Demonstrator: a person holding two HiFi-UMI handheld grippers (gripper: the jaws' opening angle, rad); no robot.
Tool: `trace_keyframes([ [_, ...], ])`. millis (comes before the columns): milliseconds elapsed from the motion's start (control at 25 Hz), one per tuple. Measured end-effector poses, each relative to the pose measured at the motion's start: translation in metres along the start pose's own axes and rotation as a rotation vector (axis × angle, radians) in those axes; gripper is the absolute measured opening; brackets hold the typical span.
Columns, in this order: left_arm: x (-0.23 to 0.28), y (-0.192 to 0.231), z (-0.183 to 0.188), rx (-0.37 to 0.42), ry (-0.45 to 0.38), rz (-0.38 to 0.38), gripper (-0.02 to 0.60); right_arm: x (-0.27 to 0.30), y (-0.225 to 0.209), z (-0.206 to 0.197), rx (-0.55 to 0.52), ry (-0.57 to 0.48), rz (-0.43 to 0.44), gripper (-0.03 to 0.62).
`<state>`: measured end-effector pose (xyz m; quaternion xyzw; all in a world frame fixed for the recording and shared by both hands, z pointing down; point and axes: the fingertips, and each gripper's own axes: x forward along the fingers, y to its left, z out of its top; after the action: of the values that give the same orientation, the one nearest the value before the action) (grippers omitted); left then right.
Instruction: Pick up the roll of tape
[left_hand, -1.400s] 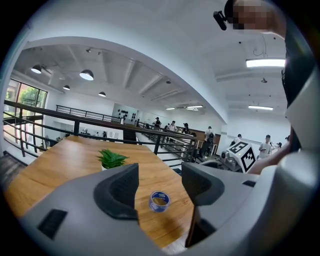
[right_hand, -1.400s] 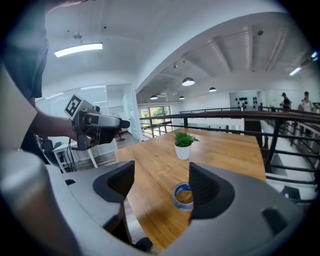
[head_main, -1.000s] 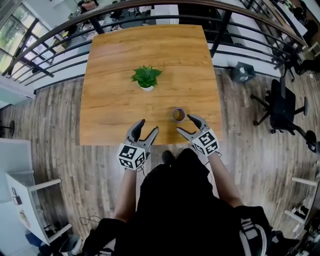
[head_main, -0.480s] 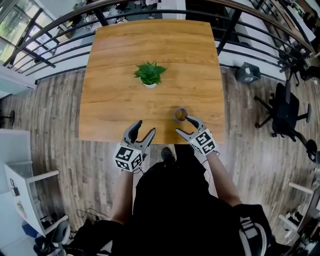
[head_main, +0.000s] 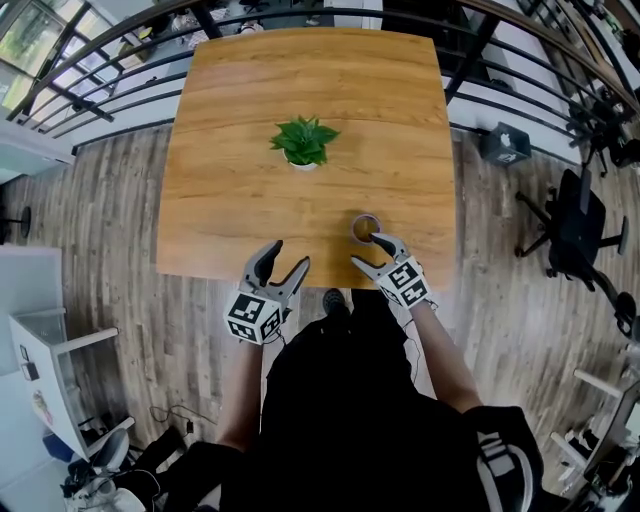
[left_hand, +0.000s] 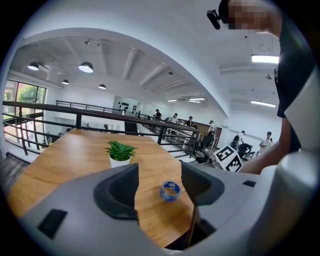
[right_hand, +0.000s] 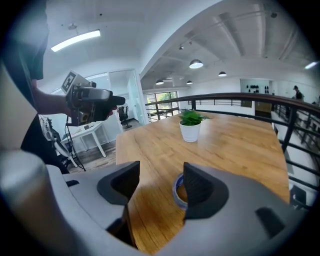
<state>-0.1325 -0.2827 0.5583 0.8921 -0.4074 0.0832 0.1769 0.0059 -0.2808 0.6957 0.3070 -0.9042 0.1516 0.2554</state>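
The tape (head_main: 366, 228) lay flat on the table (head_main: 250, 150), near its near edge and right of centre, with the plant (head_main: 304, 141) well apart on the far left of it.

The right gripper (head_main: 366, 250) sat just near of the tape. Its jaws stood apart and had just been closing, with no pad pressing on anything. In the right gripper view, the tape (right_hand: 177, 192) showed in the gap of the right gripper (right_hand: 160, 187), hard against the right jaw, which hid part of the ring. The left jaw was clear of it, with bare wood between. Whether the right jaw touched the tape could not be told. The plant (right_hand: 191, 125) stood far beyond.

The left gripper (head_main: 289, 254) hung over the table's near edge, left of the tape and apart from it, jaws apart and empty. In its own view, the left gripper (left_hand: 159, 186) framed the tape (left_hand: 170, 191) farther out on the wood, nearer its right jaw, and the plant (left_hand: 120, 152) to the far left.
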Motion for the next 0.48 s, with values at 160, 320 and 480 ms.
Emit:
trace_keyframes([
  [160,0.002,0.001,-0.006,-0.008,0.01,0.007,0.272,0.008,-0.001,-0.012,0.001,0.037,0.012,0.282],
  [320,0.003,0.002,-0.013,-0.016,0.024,0.013,0.272,0.017,-0.005,-0.022,0.004,0.067,0.011,0.268],
  [480,0.006,0.006,-0.02,-0.025,0.034,0.035,0.272,0.026,-0.008,-0.032,0.016,0.084,0.032,0.242],
])
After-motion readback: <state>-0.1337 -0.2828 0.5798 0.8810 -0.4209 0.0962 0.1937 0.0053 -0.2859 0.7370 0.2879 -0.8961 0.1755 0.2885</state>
